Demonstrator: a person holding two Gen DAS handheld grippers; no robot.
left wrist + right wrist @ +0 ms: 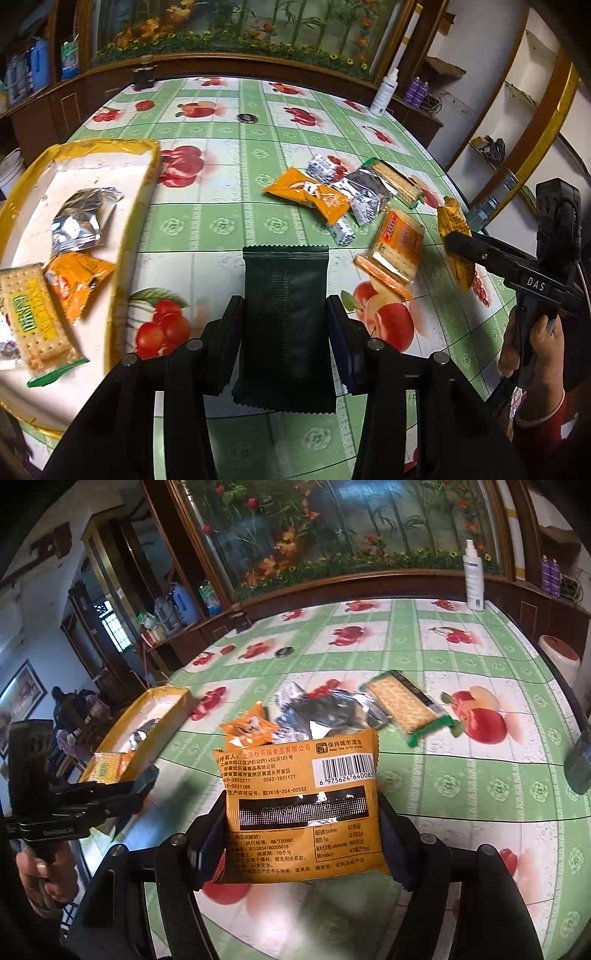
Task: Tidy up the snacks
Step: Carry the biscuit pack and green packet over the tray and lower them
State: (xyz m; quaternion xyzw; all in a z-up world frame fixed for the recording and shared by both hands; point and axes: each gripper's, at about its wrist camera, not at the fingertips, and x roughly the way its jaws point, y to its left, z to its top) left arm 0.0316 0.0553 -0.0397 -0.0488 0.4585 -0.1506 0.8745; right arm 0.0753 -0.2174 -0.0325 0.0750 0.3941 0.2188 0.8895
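Note:
My left gripper [284,314] is shut on a dark green snack packet [286,325], held above the table beside a yellow-rimmed tray [142,206]. The tray holds a silver packet [83,218], an orange packet [75,280] and a cracker pack [33,317]. My right gripper [303,812] is shut on an orange snack packet [301,801], barcode side facing me; it also shows in the left wrist view [456,243]. Loose snacks lie mid-table: an orange packet [310,194], silver packets [364,194], cracker packs [395,251] [404,701].
The table has a green fruit-print cloth [229,221]. A white spray bottle [474,578] stands at the far edge by a wooden cabinet. A small dark round object [246,118] lies far mid-table. The left gripper shows at the left of the right wrist view [136,786].

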